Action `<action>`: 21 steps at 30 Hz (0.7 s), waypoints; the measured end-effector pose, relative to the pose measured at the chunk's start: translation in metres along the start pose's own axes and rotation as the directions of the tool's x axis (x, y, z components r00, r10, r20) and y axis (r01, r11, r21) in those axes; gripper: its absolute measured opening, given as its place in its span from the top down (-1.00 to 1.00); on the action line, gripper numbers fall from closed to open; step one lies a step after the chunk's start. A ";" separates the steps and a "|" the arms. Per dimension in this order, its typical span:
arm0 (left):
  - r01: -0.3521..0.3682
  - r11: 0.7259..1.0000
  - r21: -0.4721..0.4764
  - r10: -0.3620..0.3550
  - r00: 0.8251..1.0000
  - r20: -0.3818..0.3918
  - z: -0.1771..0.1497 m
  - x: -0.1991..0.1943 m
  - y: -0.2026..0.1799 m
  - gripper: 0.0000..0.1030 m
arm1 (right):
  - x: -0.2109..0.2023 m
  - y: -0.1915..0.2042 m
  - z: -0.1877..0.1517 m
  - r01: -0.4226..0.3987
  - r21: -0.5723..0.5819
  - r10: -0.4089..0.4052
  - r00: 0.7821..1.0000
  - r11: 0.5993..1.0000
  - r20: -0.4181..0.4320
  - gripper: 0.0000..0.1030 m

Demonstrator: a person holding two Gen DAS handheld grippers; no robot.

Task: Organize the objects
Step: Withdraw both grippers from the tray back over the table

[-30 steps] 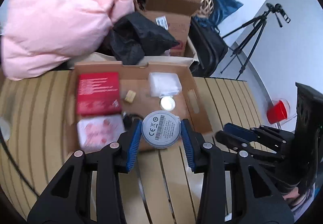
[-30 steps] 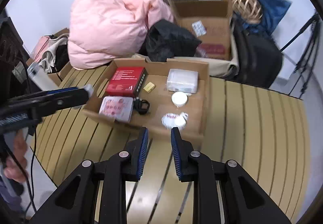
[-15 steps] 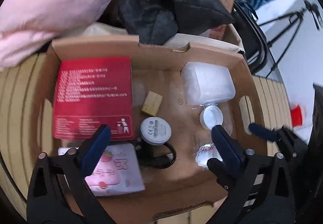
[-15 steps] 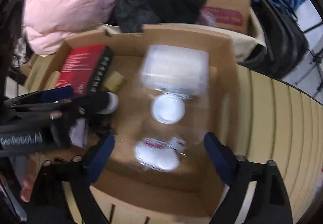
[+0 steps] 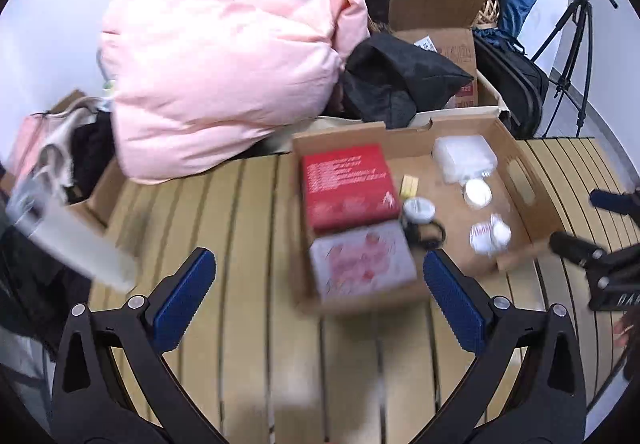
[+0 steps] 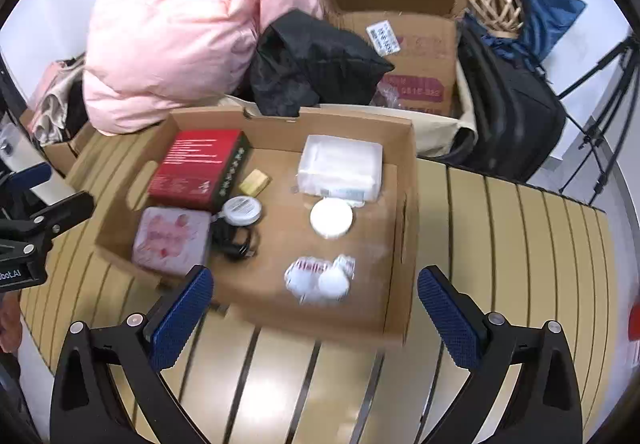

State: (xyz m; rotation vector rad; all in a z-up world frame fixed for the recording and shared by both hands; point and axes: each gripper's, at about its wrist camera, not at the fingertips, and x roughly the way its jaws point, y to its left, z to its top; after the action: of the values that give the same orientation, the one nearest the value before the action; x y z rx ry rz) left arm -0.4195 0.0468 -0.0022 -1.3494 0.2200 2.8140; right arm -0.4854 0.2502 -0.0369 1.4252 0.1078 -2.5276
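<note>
My left gripper no longer holds the round grey disc with the barcode label; a second ago it sat clamped between these fingers, and now it lies inside the shallow brown cardboard tray, just beside the flat red box. Both my left and my right gripper hang wide open and empty above the slatted wooden bench, pulled back from the tray. I judge that placement finished.
</note>
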 end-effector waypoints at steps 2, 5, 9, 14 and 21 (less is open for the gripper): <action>-0.012 1.000 0.000 0.012 1.000 0.024 -0.024 -0.032 0.005 -1.00 | -0.025 0.007 -0.016 0.016 -0.004 -0.016 0.999 1.000 0.030 -1.00; 0.059 0.998 -0.012 -0.058 0.997 0.051 -0.058 -0.072 0.007 -1.00 | -0.067 0.020 -0.047 0.017 -0.008 -0.016 0.996 1.000 0.087 -1.00; 0.100 0.993 -0.058 -0.095 0.991 0.090 -0.112 -0.124 0.008 -1.00 | -0.122 0.042 -0.099 -0.013 -0.016 0.015 0.989 1.000 0.149 -1.00; 0.046 0.998 -0.043 -0.039 0.987 0.154 -0.176 -0.181 0.007 -1.00 | -0.168 0.069 -0.165 0.011 -0.056 0.001 0.979 0.998 0.203 -1.00; 0.060 0.996 -0.070 -0.048 0.986 0.160 -0.241 -0.212 0.004 -1.00 | -0.183 0.099 -0.247 -0.023 -0.050 0.030 0.990 0.998 0.139 -1.00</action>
State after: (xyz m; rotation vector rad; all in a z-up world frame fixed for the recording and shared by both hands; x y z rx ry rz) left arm -0.1003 0.0209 0.0139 -1.1180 0.0743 2.8912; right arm -0.1650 0.2293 -0.0051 1.2191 0.1238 -2.5758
